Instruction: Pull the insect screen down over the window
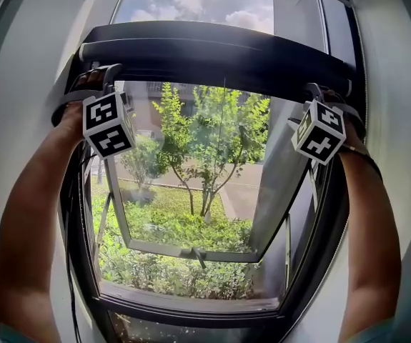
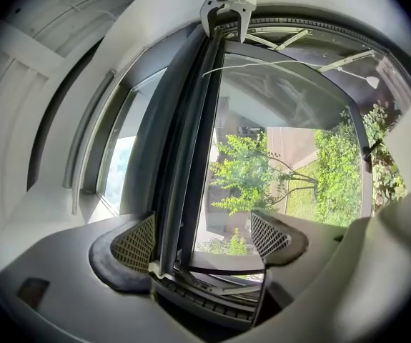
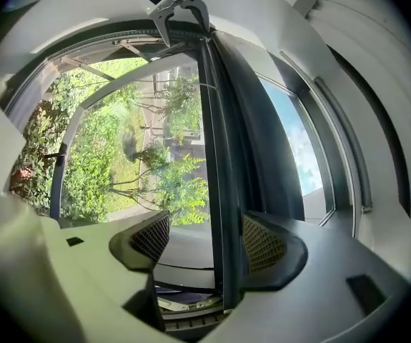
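Our left tool (image 2: pixel 204 238) has its jaws wide apart. The screen's dark bar (image 2: pixel 184 156) runs up between them, close by one pad but not pinched. Our right tool (image 3: pixel 206 241) is much the same: its jaws are apart and the bar passes between them, hard by one pad, with no squeeze that we can see. Each tool sits at its own end of the bar, with the other tool far along it. Below both tools the window (image 1: pixel 191 302) is uncovered, and its sash (image 1: pixel 191 252) is swung outward beyond them. We can make out no mesh under the bar, so we judge the screen is still rolled up near the top. We take this as the grasping step. Next, both tools need to close on the bar together and draw it straight down evenly, so that it does not tilt and jam at the sides.
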Demonstrator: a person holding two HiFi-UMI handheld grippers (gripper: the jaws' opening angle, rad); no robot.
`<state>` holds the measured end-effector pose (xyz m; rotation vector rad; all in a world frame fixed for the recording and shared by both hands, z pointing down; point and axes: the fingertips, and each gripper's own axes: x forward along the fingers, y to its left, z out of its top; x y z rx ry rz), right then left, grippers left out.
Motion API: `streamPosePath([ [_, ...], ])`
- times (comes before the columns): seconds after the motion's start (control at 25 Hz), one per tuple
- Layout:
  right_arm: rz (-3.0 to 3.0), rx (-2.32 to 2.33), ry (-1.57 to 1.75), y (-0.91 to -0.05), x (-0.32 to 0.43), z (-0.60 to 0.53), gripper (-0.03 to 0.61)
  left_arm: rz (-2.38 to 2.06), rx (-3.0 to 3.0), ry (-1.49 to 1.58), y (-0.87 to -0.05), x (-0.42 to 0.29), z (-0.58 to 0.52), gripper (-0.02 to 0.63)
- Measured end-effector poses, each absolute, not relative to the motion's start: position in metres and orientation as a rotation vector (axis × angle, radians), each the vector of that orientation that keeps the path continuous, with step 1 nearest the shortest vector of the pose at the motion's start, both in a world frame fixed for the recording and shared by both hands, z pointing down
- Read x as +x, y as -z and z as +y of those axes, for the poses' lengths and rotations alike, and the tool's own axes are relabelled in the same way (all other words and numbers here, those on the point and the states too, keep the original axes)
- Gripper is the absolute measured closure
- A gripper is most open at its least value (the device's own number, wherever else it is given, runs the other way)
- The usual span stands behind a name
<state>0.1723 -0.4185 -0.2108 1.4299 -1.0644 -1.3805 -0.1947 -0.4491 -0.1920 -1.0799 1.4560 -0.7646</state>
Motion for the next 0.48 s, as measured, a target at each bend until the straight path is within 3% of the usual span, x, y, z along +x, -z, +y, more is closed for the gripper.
streamPosePath([
  [0.48, -1.024, 1.387, 1.352, 0.215, 0.176, -0.426, 0.281, 1.454, -1.052, 0.845, 0.206, -0.196, -0.473, 0.199],
])
